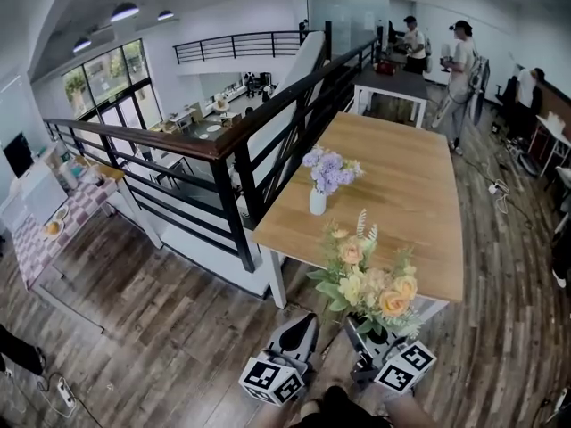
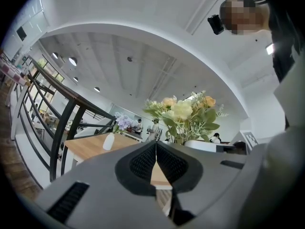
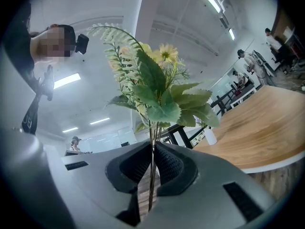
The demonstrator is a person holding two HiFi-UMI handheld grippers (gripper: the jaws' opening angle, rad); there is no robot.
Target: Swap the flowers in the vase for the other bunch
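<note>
A small white vase (image 1: 318, 201) holding a purple bunch (image 1: 328, 169) stands on the wooden table (image 1: 419, 194), near its left edge. My right gripper (image 1: 376, 339) is shut on the stems of the yellow and peach bunch (image 1: 370, 282), which it holds upright over the table's near end. The thin stems (image 3: 152, 175) run up between the closed pads, with green leaves (image 3: 162, 99) spreading above. My left gripper (image 1: 301, 328) hangs beside it, below the table's near left corner, shut with nothing in it. From the left gripper view the vase (image 2: 109, 141) shows far off, and the held bunch (image 2: 186, 116) close at the right.
A black railing (image 1: 241, 150) runs along the table's left side, with a drop to a lower floor beyond. A grey table (image 1: 393, 83) stands further back. People stand at the far end (image 1: 460, 69). Cables lie on the wood floor (image 1: 495, 188) at the right.
</note>
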